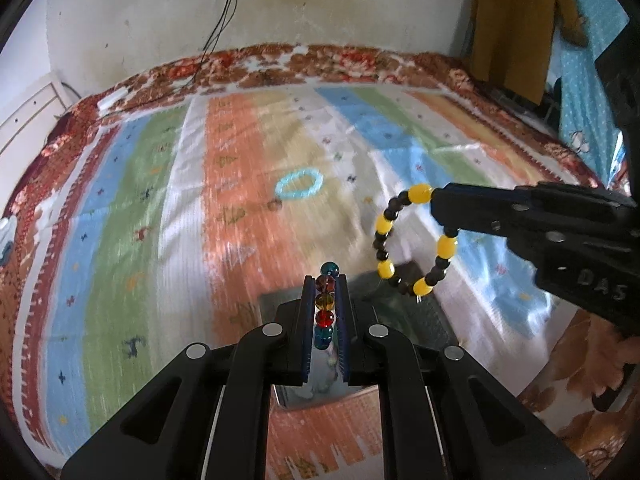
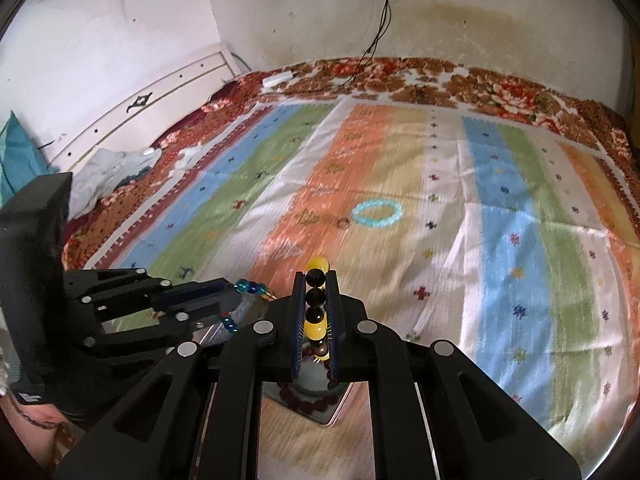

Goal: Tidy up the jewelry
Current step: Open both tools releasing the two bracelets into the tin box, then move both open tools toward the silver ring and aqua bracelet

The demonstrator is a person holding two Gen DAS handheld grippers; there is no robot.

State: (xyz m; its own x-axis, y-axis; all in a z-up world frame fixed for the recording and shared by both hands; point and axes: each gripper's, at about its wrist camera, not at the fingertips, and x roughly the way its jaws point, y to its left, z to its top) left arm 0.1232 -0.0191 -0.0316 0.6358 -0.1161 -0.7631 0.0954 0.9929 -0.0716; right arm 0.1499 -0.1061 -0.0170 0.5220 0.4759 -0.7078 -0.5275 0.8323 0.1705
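Note:
My left gripper [image 1: 325,286] is shut on a multicoloured glass bead bracelet [image 1: 325,304], held above a shiny tray [image 1: 276,300]. My right gripper [image 2: 317,280] is shut on a yellow and black bead bracelet [image 2: 316,300]; in the left wrist view that bracelet [image 1: 414,240] hangs as a loop from the right gripper [image 1: 436,204]. A dark red bead bracelet [image 2: 308,398] lies in the tray [image 2: 332,416] below. A light blue bead bracelet [image 1: 299,185] lies on the striped blanket further away, also in the right wrist view [image 2: 377,213]. The left gripper [image 2: 236,292] shows at the left there.
A small ring [image 2: 343,223] lies next to the light blue bracelet. The striped blanket [image 2: 500,240] covers a bed with a floral cover [image 2: 440,76]. A white headboard [image 2: 160,100] and crumpled cloth [image 2: 108,172] are at the left. Cables [image 1: 218,28] hang from a wall socket.

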